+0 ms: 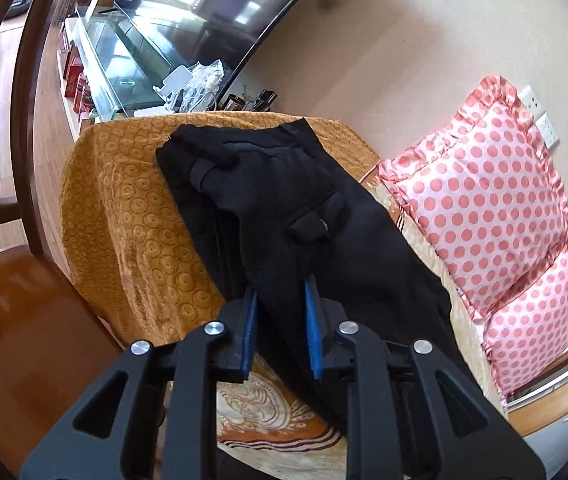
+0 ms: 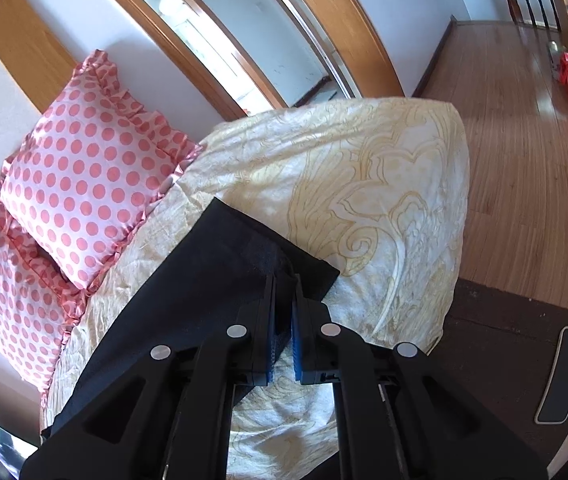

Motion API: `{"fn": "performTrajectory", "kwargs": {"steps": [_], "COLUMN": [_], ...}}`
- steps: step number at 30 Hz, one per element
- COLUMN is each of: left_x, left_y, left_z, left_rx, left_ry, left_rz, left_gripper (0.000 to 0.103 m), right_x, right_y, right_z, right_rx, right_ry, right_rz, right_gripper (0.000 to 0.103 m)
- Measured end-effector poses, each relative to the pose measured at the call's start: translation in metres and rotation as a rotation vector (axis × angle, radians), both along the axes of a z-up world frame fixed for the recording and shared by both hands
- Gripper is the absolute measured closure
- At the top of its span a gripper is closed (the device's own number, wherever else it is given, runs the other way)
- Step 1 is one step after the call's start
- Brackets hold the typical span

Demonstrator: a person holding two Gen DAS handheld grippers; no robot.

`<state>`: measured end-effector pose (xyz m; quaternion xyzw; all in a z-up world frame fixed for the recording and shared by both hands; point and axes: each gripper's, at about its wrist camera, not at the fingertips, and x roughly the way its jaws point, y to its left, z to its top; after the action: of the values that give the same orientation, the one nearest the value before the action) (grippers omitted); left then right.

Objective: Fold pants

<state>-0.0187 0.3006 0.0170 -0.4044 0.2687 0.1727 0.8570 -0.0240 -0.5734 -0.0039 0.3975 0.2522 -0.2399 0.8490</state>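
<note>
Pants of black cloth lay stretched across the bed, waist end on the orange blanket, beside the dotted pillows. I saw my left gripper with jaws apart around the fabric, while my right gripper was clenched on the leg hem.

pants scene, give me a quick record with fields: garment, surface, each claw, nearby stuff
garment: black pants lying lengthwise on the bed
surface: yellow patterned bedspread
left claw: fingers apart, straddling the fabric mid-length, not closed
right claw: pinched shut on the leg-hem end of the pants
nearby: two pink polka-dot pillows beside the pants
fold status: pants still at full length
</note>
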Motion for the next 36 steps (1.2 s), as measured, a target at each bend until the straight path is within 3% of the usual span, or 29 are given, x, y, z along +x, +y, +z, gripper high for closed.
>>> {"fn": "performTrajectory", "kwargs": {"steps": [2, 6, 11, 13, 15, 16, 19, 21, 23, 27, 30, 32, 36], "left_x": [0.001, 0.002, 0.001, -0.004, -0.012, -0.017, -0.020, -0.012, 0.003, 0.043, 0.062, 0.067, 0.067], "left_y": [0.004, -0.003, -0.008, -0.016, -0.031, -0.043, -0.072, -0.100, -0.129, -0.209, -0.260, -0.284, -0.302], "left_z": [0.000, -0.001, -0.005, 0.007, 0.029, 0.042, 0.066, 0.075, 0.076, 0.057, 0.036, 0.024, 0.006], "left_rx": [-0.013, 0.005, 0.051, 0.145, 0.302, 0.388, 0.504, 0.528, 0.506, 0.399, 0.354, 0.359, 0.386], "left_ry": [-0.007, 0.030, 0.052, 0.056, 0.037, 0.013, -0.045, -0.097, -0.136, -0.198, -0.174, -0.151, -0.118], "left_rz": [0.016, 0.013, 0.011, 0.032, 0.063, 0.077, 0.032, -0.093, -0.238, -0.622, -0.826, -0.921, -1.000], "left_gripper": [0.081, 0.091, 0.087, 0.069, 0.039, 0.035, 0.022, 0.015, 0.013, 0.013, 0.013, 0.013, 0.013], "right_x": [0.000, 0.000, 0.005, 0.005, 0.003, 0.001, -0.002, 0.001, 0.010, 0.041, 0.055, 0.060, 0.067], "right_y": [0.000, -0.002, 0.005, 0.006, 0.006, 0.006, 0.013, 0.028, 0.044, 0.095, 0.131, 0.150, 0.188], "right_z": [0.000, -0.002, 0.001, 0.003, 0.006, 0.009, 0.026, 0.043, 0.052, 0.050, 0.039, 0.032, 0.023], "right_rx": [0.001, 0.009, -0.049, -0.066, -0.081, -0.095, -0.207, -0.311, -0.362, -0.379, -0.407, -0.410, -0.437], "right_ry": [-0.008, -0.004, 0.039, 0.058, 0.073, 0.079, 0.104, 0.097, 0.086, 0.038, 0.034, 0.019, -0.017], "right_rz": [-0.003, -0.014, -0.009, 0.006, 0.012, 0.009, -0.023, 0.003, 0.069, 0.370, 0.533, 0.615, 0.744], "right_gripper": [0.097, 0.097, 0.097, 0.096, 0.094, 0.093, 0.083, 0.080, 0.071, 0.070, 0.070, 0.070, 0.070]}}
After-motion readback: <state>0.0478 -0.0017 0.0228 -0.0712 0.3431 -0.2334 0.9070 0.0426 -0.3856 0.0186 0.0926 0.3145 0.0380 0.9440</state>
